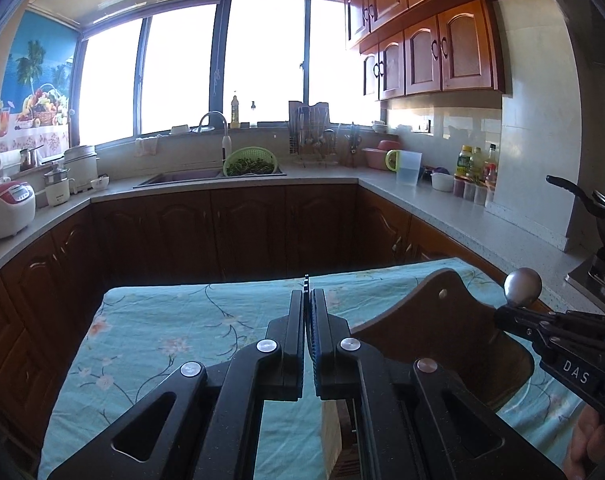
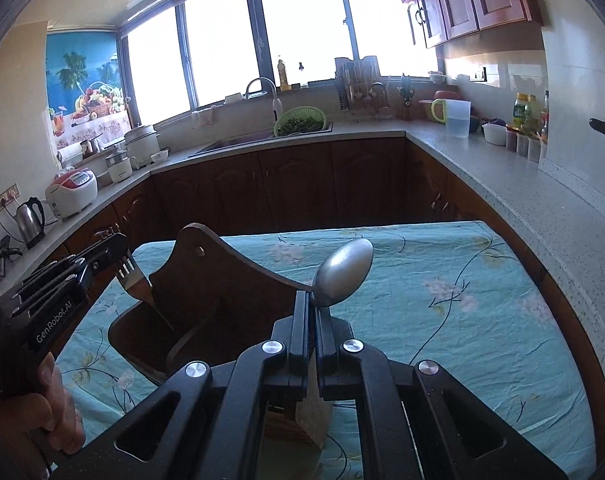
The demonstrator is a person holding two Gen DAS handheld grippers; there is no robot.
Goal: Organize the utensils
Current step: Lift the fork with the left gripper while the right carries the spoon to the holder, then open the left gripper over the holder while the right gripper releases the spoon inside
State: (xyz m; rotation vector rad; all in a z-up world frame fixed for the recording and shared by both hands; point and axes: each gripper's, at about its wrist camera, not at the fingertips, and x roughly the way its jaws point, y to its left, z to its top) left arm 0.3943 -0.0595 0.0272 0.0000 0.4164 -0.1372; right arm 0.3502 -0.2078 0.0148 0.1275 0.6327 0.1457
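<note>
A dark wooden utensil holder (image 2: 206,300) stands on the floral tablecloth (image 2: 442,320); it also shows in the left wrist view (image 1: 434,320). My left gripper (image 2: 116,252) is shut on a metal fork (image 2: 136,284), tines up, whose handle reaches down into the holder. In its own view the left gripper (image 1: 307,292) shows its jaws together, and the fork is barely visible there. My right gripper (image 2: 312,300) is shut on a metal spoon (image 2: 344,272), bowl up, at the holder's right edge. The spoon (image 1: 522,286) and right gripper (image 1: 506,314) appear at right in the left wrist view.
A small wooden block (image 2: 302,424) lies under the right gripper. Kitchen counters (image 2: 522,192) wrap around the table, with a sink (image 2: 238,142), green colander (image 2: 300,120), rice cooker (image 2: 72,194), kettle (image 2: 30,222), jug (image 2: 456,116) and bottles (image 2: 526,112).
</note>
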